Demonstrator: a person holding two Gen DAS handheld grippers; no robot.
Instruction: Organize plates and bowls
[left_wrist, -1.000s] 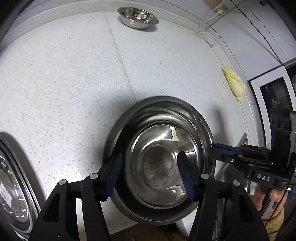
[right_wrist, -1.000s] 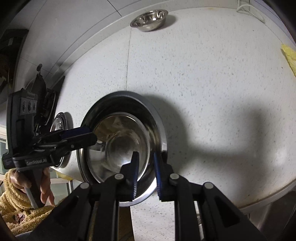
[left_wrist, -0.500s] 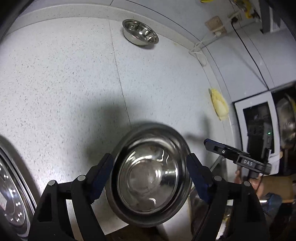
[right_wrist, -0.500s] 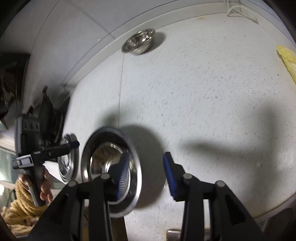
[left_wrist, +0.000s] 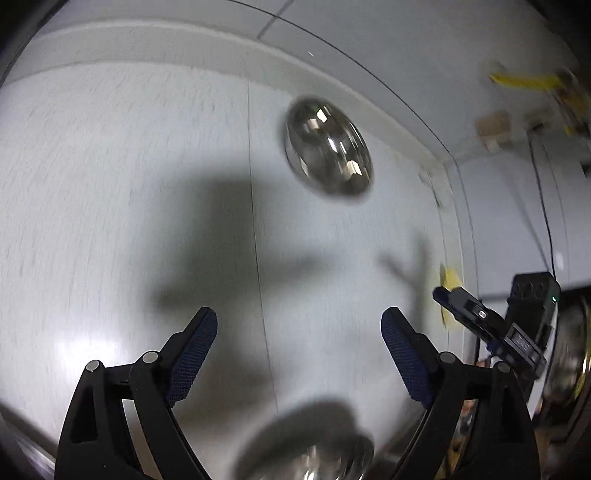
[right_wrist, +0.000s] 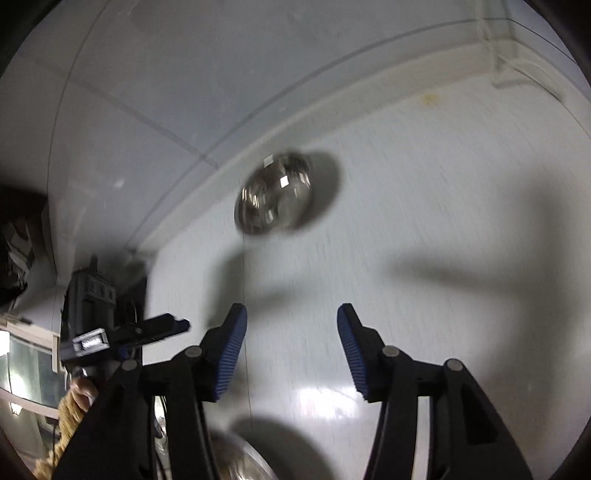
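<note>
A small steel bowl (left_wrist: 328, 147) stands on the white speckled counter (left_wrist: 110, 184) near the back wall, ahead of both grippers; it also shows in the right wrist view (right_wrist: 275, 197). My left gripper (left_wrist: 298, 332) is open and empty above the counter. My right gripper (right_wrist: 291, 332) is open and empty too. The large steel bowl (left_wrist: 317, 463) lies on the counter below and behind the grippers, only its rim showing; it also shows in the right wrist view (right_wrist: 240, 461). Both views are blurred.
A yellow cloth (left_wrist: 448, 280) lies at the counter's right edge. The right gripper's body (left_wrist: 495, 325) shows at the right of the left view, the left gripper's body (right_wrist: 110, 332) at the left of the right view. A cable runs along the back right corner.
Both grippers let go of the large bowl, opened wide and moved forward over it toward the small bowl at the back. The large bowl slid to the bottom edge of both views.
</note>
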